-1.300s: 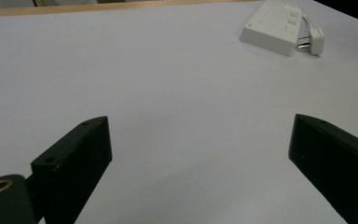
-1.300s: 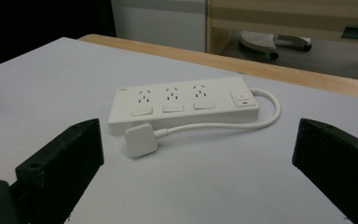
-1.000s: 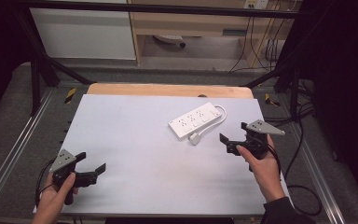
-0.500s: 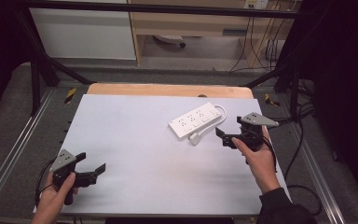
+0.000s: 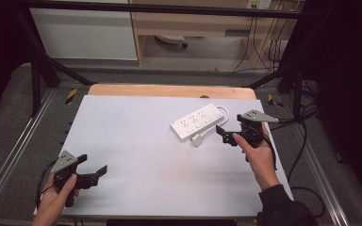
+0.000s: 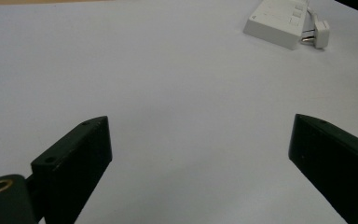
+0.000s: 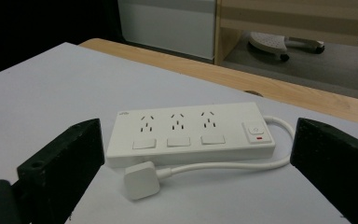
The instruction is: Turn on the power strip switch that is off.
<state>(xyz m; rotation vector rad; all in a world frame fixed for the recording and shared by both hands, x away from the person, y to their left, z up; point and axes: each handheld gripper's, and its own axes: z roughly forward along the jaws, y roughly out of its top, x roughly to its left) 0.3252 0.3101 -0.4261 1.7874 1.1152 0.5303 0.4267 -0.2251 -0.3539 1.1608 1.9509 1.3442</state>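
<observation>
A: Status, R side?

B: My right gripper (image 5: 221,134) sits just beside the power strip (image 5: 199,121), at the far-right part of the white surface (image 5: 136,141); fingers spread wide, nothing held; right gripper view has the strip (image 7: 191,133) lying flat between the two fingers, sockets up, switch w/ red mark at its right end.

A: Plug?

B: White plug (image 7: 141,180) lies on the surface in front of the strip, touching or nearly so; its cable (image 7: 279,140) loops round the switch end.

A: L side?

B: My left gripper (image 5: 94,172) at the near-left corner, well apart from the strip; fingers wide open, empty; left gripper view shows bare surface between them, strip (image 6: 279,18) far off, top right.
</observation>
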